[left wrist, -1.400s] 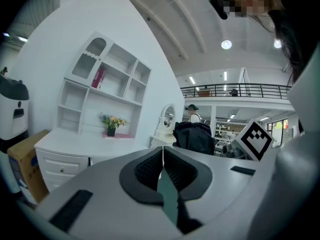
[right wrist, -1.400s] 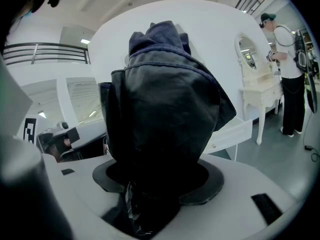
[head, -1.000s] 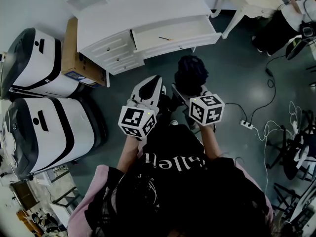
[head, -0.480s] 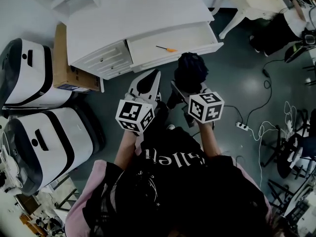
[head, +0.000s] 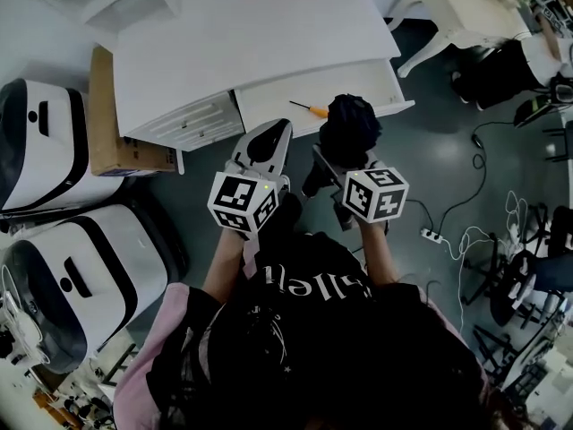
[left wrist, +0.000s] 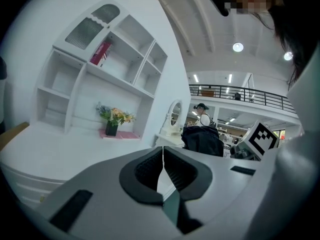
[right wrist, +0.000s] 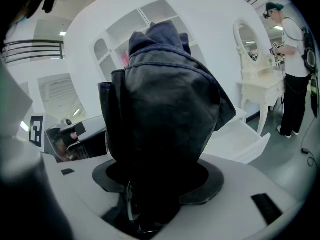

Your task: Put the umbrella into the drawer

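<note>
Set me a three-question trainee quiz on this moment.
1. True or false: the drawer stands open.
2. Which gripper holds the umbrella? A) left B) right C) neither
3. Fill in: an orange-handled ____ lies inside the drawer.

Key:
1. True.
2. B. The right gripper is shut on the umbrella. The left gripper is shut and holds nothing.
3. screwdriver.

Counted one desk (head: 242, 43), one open drawer (head: 277, 106) in it, one screwdriver (head: 309, 108) inside. One umbrella (head: 349, 133). Two grippers: left gripper (head: 276, 133), right gripper (right wrist: 150, 184). Left of desk were one box (head: 112, 141) and two white machines (head: 40, 141) (head: 72, 276).
</note>
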Demonstrator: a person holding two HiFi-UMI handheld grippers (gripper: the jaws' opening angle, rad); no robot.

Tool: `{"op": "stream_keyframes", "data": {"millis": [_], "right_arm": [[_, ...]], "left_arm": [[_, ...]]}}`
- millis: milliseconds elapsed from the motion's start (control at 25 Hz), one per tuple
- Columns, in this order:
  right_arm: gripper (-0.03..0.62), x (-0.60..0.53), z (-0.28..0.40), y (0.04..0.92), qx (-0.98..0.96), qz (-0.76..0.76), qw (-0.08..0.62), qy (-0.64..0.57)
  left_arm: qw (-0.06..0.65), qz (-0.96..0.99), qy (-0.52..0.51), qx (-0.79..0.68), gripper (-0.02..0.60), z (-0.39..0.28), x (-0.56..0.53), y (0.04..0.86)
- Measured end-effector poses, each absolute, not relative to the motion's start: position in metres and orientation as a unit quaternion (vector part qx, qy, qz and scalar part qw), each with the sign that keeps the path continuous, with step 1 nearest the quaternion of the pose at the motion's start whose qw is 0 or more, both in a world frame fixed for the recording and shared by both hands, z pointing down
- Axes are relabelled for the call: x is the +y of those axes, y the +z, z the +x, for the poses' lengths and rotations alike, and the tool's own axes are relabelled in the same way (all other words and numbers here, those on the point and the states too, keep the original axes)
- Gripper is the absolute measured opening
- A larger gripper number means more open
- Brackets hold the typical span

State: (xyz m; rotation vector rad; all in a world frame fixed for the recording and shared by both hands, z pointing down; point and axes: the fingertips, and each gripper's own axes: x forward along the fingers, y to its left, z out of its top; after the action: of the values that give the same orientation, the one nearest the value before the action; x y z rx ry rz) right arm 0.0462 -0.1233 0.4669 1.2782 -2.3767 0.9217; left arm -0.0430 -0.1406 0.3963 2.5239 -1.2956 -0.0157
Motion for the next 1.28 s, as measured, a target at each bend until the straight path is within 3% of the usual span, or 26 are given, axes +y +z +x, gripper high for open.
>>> {"op": "stream_keyframes", "data": {"millis": [720,1280], "right_arm": [[0.281,-0.194,0.036,0.471,-0.809,0.466,0.158,0.321],[0.281,-0.257,0.039,0.483,-0.849,0.381,0.235,0.280]], "left_arm": [[0.165,0.882,-0.006,-0.441,0.017,-0.066,-0.220,0.406],[0.181,0.831,-0.008,-0.525,0.017,-0.076,-0.259,0.418]]}}
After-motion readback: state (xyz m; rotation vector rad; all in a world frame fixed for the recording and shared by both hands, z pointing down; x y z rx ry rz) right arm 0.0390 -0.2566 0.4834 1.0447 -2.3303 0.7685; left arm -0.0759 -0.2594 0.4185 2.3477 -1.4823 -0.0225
